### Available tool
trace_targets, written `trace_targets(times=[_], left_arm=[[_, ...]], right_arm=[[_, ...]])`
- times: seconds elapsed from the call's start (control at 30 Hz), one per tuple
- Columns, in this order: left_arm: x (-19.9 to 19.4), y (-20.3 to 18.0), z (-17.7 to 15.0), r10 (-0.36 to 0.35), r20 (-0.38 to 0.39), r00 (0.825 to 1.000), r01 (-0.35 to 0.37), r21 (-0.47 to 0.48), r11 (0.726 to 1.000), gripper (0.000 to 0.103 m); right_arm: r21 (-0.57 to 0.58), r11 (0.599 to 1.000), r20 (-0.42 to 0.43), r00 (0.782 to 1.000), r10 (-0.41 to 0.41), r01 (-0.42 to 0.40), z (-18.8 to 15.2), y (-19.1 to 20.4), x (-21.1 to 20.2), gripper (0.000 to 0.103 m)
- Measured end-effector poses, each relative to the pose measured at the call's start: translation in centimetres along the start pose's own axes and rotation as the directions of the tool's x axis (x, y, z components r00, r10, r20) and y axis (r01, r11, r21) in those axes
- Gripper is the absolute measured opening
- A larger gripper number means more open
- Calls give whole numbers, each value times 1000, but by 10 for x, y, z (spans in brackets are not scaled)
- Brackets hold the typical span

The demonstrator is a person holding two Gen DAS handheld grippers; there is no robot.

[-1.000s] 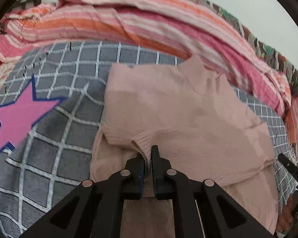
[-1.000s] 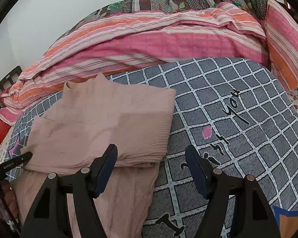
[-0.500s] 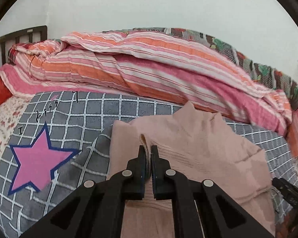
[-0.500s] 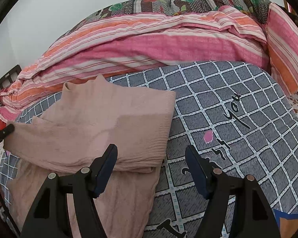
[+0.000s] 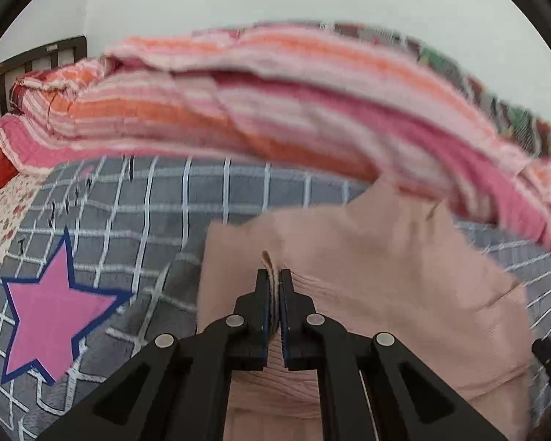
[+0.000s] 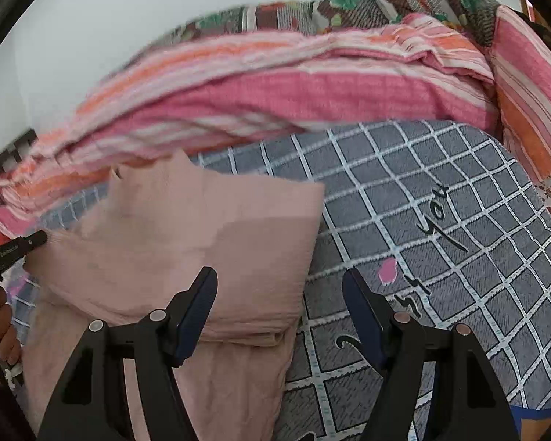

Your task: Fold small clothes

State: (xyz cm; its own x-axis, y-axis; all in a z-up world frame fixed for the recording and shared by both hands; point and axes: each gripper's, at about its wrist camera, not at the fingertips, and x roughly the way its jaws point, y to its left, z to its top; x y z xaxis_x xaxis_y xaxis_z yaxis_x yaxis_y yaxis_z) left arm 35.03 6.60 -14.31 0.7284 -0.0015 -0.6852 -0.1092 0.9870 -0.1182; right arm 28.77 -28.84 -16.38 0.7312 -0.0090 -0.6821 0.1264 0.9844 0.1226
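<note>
Now the left gripper (image 5: 274,275), clamped on the pink sweater (image 5: 367,257), has lifted its sleeve, while the right gripper (image 6: 279,286) stays wide.

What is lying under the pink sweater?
The pink sweater lies on a grey checked blanket that shows all round it, with a pink star at one side. Whatever the blanket carries directly beneath the sweater is covered.

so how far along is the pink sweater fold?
Done: one side of the pink sweater already lies folded over. In hand: left gripper is shut on a sleeve fold, lifted off the grey checked blanket. Left: lay it down, fold the bottom; right gripper hovers open.
</note>
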Motion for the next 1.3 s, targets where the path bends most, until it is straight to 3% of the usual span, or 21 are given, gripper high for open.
trace_targets(times=[0.13,0.37,0.5,0.53,0.7,0.9,1.07,1.17,1.3], left_arm=[[7,4,-4,-4,-34,999,4,-12,1000,6],[18,6,-14,-60,-123,991,61,-1,998,13],[16,9,-16,-76,-109,991,74,-21,997,12],[16,10,-16,-81,-102,991,79,-31,996,6],[10,15,-14,-116,-58,992,111,-71,991,6],[-3,22,5,-161,7,987,161,-94,982,5],[24,22,-8,-89,-116,989,79,-87,993,6],[22,20,-7,-89,-118,989,81,-76,994,12],[14,11,-13,-39,-112,993,39,-1,999,17]], right_arm=[[-27,998,-61,996,-60,59,-4,4,15,69],[-6,999,-75,996,-50,49,-3,0,18,69],[-8,999,-75,996,-50,50,-3,2,17,69],[-8,999,-76,996,-51,50,-3,2,18,69],[-18,999,-67,997,-43,42,-2,4,18,69],[7,1000,23,1000,5,-5,4,2,2,68],[-40,997,-68,995,-75,72,0,10,23,68],[-11,996,-77,993,-91,91,0,5,25,68],[-16,995,-84,992,-99,98,-1,5,27,70]])
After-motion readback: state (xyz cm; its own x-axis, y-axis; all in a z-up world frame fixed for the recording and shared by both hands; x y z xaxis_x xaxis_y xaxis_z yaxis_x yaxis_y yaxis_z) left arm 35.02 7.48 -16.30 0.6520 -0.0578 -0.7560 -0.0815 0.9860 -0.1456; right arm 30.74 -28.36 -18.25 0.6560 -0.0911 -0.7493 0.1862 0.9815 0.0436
